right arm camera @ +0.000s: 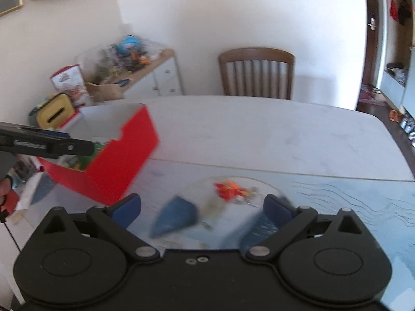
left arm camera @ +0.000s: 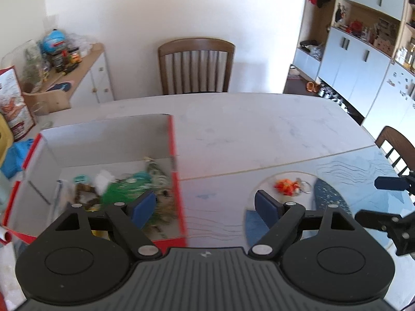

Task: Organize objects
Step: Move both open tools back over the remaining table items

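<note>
- Worktop point(left arm camera: 246, 129): pale marbled top with a blue-patterned mat on its near half; a wooden chair point(left arm camera: 196, 64) stands at 12 o'clock behind it.
- Red box point(left arm camera: 179, 181): open-topped, white inside, at 9 o'clock in the left wrist view. It already holds a jumble of green, teal and white small items point(left arm camera: 124, 189), blurred beyond naming.
- Orange item point(left arm camera: 285, 186): a small orange piece with what looks like a metal ring attached, lying on a round clear patch of the mat, well apart from the box, at about 1 o'clock from the left gripper.
- Blue wedge-shaped item point(right arm camera: 176, 217): in the right wrist view it sits just this side of the orange item point(right arm camera: 228, 189); it is too smeared to say whether it is a loose thing or part of the mat's print.
- Left gripper point(left arm camera: 205, 207): jaws released, nothing between them, straddling the right wall of the box.
- Right gripper point(right arm camera: 205, 210): jaws spread wide and empty, aimed at the orange item at 12 o'clock.
- Step in hand, as judged: the right gripper takes the orange item for the box.
- Handling advice: centre the jaws over the orange body rather than the ring, come down close to the mat before clenching, and keep the left gripper clear of the box mouth.
</note>
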The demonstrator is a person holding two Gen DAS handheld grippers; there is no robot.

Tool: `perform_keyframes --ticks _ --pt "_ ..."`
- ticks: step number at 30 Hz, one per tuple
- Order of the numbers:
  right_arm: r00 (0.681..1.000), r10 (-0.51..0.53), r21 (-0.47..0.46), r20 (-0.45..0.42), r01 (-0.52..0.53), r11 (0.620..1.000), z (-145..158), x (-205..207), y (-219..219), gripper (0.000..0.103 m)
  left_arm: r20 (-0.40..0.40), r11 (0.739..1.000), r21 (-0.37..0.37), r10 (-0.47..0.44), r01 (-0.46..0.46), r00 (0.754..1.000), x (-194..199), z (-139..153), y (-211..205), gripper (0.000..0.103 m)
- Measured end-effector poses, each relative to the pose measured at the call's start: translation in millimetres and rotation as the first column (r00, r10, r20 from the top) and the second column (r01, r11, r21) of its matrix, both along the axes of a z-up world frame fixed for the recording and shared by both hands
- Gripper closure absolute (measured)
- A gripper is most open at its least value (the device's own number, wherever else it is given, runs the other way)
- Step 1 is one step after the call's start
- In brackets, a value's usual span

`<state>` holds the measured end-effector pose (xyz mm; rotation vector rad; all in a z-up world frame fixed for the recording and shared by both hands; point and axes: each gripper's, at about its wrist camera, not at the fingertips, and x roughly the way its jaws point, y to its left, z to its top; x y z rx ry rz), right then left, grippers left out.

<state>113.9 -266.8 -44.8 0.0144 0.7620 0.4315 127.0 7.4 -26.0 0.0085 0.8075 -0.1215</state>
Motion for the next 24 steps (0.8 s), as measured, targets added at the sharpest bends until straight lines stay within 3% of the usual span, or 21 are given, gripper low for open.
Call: perform_keyframes --ticks 12,20,24 --pt "0.999 -0.031 -0.058 -0.018 0.03 0.998 -21 37 -47 0.003 -0.036 0.994 -0.031 -0.109 0.108 0.993 6 -39 -68 0.004" --pt "0.999 0.013 -0.069 -0.038 -0.016 0.997 -40 71 -46 0.003 -0.065 0.994 -0.051 -0.096 0.093 0.993 17 -77 -98 0.004" --pt "0.997 0.052 -0.075 -0.052 -0.055 0.996 -51 85 -39 0.003 -0.043 0.996 -0.035 -0.083 0.082 0.996 21 -92 -109 0.004"
